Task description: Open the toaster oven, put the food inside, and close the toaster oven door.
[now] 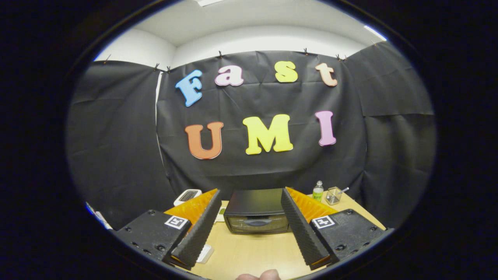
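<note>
Tongs [251, 198] are standing wide apart above the tabletop [253, 252], holding nothing, their two ridged fingers [200, 227] framing the oven [256, 212] that is sitting beyond their tips. The oven, a dark box with a flat top, is resting on the pale wooden tabletop with its glass door [256, 224] facing the tongs and looking closed, a curved handle [258, 222] lying across the door's middle. Left of the oven and a little behind it, a small white device [186, 196] is peeking out from behind the left finger; what it is cannot be told. Right of the oven, near the far edge of the tabletop, a small clear bottle [318, 191] with a greenish label is standing upright, and just beside it, farther from the oven, a clear cup [333, 195] is holding a thin stick that is leaning outward. In front of the oven and to its left, a pale flat thing [205, 253] is lying on the tabletop, partly hidden under the left finger. Well in front of the oven, at the near edge of the tabletop, a person's fingertips [258, 275] are showing. Behind the oven, black cloth [116, 155] is hanging as the backdrop.
</note>
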`<state>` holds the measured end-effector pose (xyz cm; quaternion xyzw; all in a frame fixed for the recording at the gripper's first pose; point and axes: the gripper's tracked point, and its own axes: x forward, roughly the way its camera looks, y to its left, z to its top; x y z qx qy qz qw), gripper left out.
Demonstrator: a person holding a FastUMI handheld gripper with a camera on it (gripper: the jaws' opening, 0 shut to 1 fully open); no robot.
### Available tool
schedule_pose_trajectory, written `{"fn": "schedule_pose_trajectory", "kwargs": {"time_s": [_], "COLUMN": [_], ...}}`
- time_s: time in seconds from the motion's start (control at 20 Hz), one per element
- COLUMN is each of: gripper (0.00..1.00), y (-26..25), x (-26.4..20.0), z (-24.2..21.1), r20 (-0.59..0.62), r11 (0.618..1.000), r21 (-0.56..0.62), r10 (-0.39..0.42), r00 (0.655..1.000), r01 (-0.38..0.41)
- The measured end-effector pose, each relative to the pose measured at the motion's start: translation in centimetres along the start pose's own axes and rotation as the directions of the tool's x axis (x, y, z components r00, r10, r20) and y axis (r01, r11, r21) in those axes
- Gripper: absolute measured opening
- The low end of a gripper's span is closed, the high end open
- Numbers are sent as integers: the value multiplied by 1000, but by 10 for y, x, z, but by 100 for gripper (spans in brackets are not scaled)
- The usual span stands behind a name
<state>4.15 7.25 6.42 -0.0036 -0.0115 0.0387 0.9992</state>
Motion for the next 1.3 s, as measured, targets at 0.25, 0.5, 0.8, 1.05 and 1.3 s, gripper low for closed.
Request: {"fn": "schedule_pose_trajectory", "kwargs": {"time_s": [0.25, 0.5, 0.8, 1.05, 1.3], "gripper": [100, 100, 100, 100, 100], "y": [-2, -16, -23, -14, -6], "x": [-4, -6, -2, 0, 4], "z": [5, 1, 2, 8, 7], "r20": [8, -4, -11, 3, 2], "r11": [1000, 1000, 1000, 1000, 1000], "r21": [-13, -10, -1, -12, -9], "r10": [4, -15, -24, -2, 19], "r00": [1000, 1000, 1000, 1000, 1000], "r01": [-4, 15, 24, 2, -19]}}
